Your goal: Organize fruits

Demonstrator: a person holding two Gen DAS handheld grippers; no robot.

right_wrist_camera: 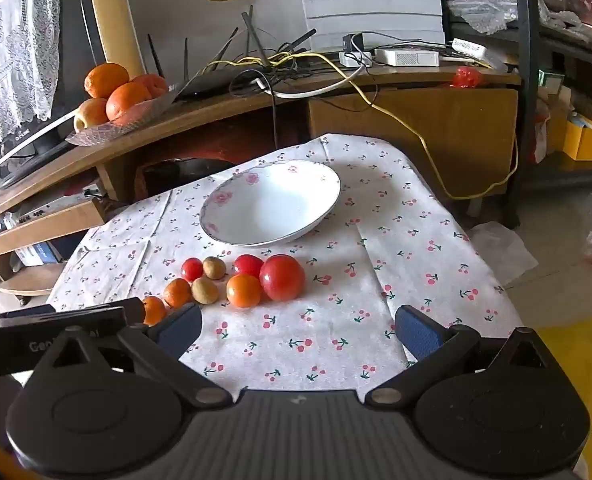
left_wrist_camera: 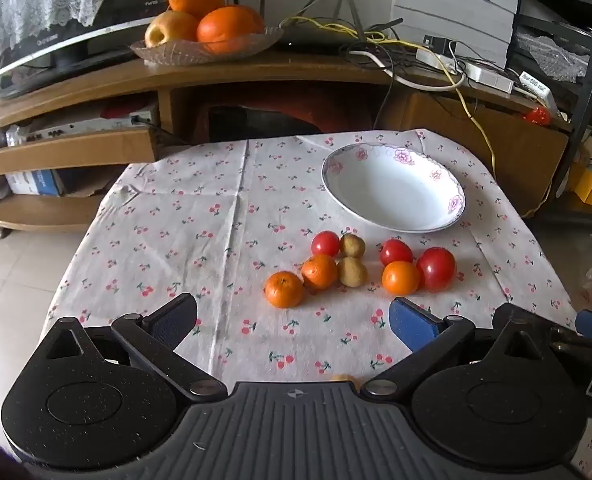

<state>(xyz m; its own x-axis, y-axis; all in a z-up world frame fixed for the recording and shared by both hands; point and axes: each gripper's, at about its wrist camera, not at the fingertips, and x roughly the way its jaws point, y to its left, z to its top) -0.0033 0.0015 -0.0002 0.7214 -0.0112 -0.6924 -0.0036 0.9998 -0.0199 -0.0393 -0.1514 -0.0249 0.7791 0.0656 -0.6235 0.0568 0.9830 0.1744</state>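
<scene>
Both of our grippers hang over the near edge of the worktop [left_wrist_camera: 183,216] with nothing in them: the left gripper [left_wrist_camera: 291,320] has its jaws spread wide and empty, and the right gripper [right_wrist_camera: 298,328] shows the same.

The fruit lies in a loose cluster on the cherry-print cloth, just in front of the empty flowered dish [left_wrist_camera: 394,188]. We count three small oranges, the nearest one [left_wrist_camera: 283,289] a little apart to the left, three tomatoes with the largest tomato [left_wrist_camera: 436,269] at the right end, and two small brownish fruits [left_wrist_camera: 352,272] in the middle that we cannot name with certainty.

We judge that nothing has gone into the dish yet.

The risk lies in the crowding. Several pieces touch, so a jaw coming down beside one is likely to push its neighbour, and round fruit on a cloth could roll toward the edge. The tomatoes look soft, and a hard squeeze could split one. The cloth also has creases that a dragging fingertip could catch.

The left wrist view shows the nearest orange whole, whereas in the right wrist view the other gripper's body partly covers it. The right wrist view alone shows the floor and plastic wrap to the right of the worktop, where a stray fruit would land.
</scene>
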